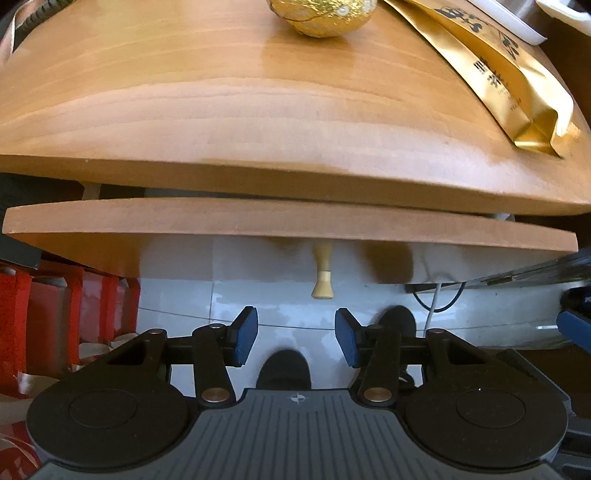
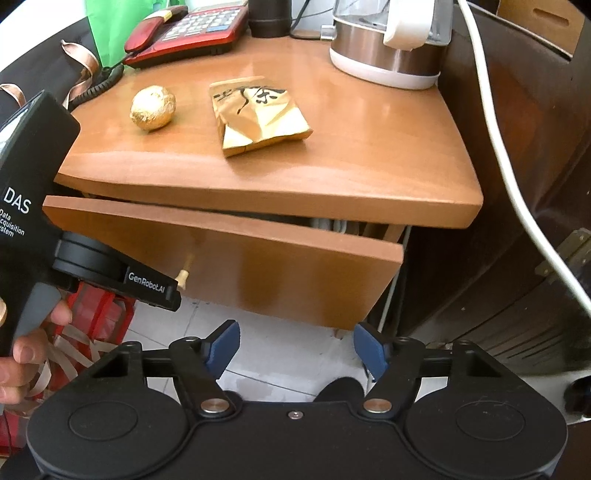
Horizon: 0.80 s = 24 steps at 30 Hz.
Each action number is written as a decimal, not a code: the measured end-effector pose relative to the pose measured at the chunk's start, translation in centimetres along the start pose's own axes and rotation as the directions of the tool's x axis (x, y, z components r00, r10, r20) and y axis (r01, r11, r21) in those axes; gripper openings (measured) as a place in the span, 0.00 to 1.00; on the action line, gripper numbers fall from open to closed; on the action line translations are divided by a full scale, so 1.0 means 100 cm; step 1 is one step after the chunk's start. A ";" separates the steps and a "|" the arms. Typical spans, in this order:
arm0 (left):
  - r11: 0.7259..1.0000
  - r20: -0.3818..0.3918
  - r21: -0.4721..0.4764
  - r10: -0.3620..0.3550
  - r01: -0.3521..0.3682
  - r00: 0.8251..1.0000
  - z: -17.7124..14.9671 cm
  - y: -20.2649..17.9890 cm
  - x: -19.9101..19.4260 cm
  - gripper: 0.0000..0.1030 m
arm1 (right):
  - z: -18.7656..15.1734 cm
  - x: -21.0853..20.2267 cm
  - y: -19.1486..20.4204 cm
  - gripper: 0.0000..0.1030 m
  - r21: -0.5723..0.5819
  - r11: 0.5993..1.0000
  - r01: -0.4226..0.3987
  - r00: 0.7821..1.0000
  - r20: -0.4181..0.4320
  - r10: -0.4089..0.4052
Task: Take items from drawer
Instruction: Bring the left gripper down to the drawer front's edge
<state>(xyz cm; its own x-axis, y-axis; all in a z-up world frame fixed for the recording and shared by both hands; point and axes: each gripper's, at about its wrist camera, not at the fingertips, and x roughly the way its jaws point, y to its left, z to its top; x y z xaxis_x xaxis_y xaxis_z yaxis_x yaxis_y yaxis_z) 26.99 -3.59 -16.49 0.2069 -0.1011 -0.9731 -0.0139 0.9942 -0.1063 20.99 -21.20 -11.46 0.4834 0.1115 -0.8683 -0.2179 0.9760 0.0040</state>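
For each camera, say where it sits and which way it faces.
Left wrist: on the left gripper, low before the drawer, facing its knob; open fingers and shoes show.
Right wrist: on the right gripper, higher and right, looking down at the table; open fingers, a hand and the left gripper show.
Shared: drawer, knob, gold ball, gold packet.

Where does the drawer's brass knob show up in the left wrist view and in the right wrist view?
Left wrist view: the brass knob hangs just below the drawer front, centre frame, above the open left hand-held gripper.
Right wrist view: the knob sits left of centre on the drawer front, beside the left hand-held gripper's tip.
Shared landmark: the gold foil ball on the tabletop.
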 end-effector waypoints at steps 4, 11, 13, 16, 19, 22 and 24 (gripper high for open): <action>1.000 -0.012 -0.018 -0.008 0.007 1.000 0.007 0.001 0.000 0.47 | 0.005 -0.002 -0.003 0.62 -0.006 1.000 0.001 1.000 0.005 -0.001; 0.999 -0.037 -0.035 -0.014 0.012 0.999 0.017 0.002 0.001 0.47 | 0.013 -0.005 -0.009 0.60 -0.011 1.000 -0.005 1.000 0.011 0.005; 0.999 -0.044 -0.041 -0.020 0.018 0.999 0.022 0.003 0.000 0.46 | 0.015 -0.005 -0.010 0.59 -0.013 1.000 -0.007 1.000 0.012 0.007; 0.999 -0.059 -0.048 -0.028 0.025 0.998 0.028 0.004 0.000 0.42 | 0.017 -0.005 -0.011 0.59 -0.023 1.000 -0.006 1.000 0.014 0.006; 0.998 -0.074 -0.055 -0.036 0.032 0.997 0.032 0.004 0.002 0.33 | 0.019 -0.005 -0.012 0.59 -0.031 1.000 -0.003 1.000 0.016 0.003; 0.997 -0.077 -0.060 -0.044 0.039 0.996 0.035 0.004 0.002 0.29 | 0.021 -0.005 -0.014 0.59 -0.038 0.999 0.000 1.000 0.017 0.000; 0.997 -0.080 -0.064 -0.050 0.045 0.996 0.036 0.003 0.002 0.27 | 0.023 -0.005 -0.015 0.59 -0.042 0.999 0.003 1.000 0.018 -0.002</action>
<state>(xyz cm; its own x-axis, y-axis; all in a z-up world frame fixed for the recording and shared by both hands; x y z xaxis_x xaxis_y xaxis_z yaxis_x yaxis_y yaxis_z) 30.56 -3.14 -15.96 0.1282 -0.1529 -0.9799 -0.0677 0.9844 -0.1624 23.00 -22.26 -9.94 0.4992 0.1131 -0.8591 -0.2523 0.9675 -0.0192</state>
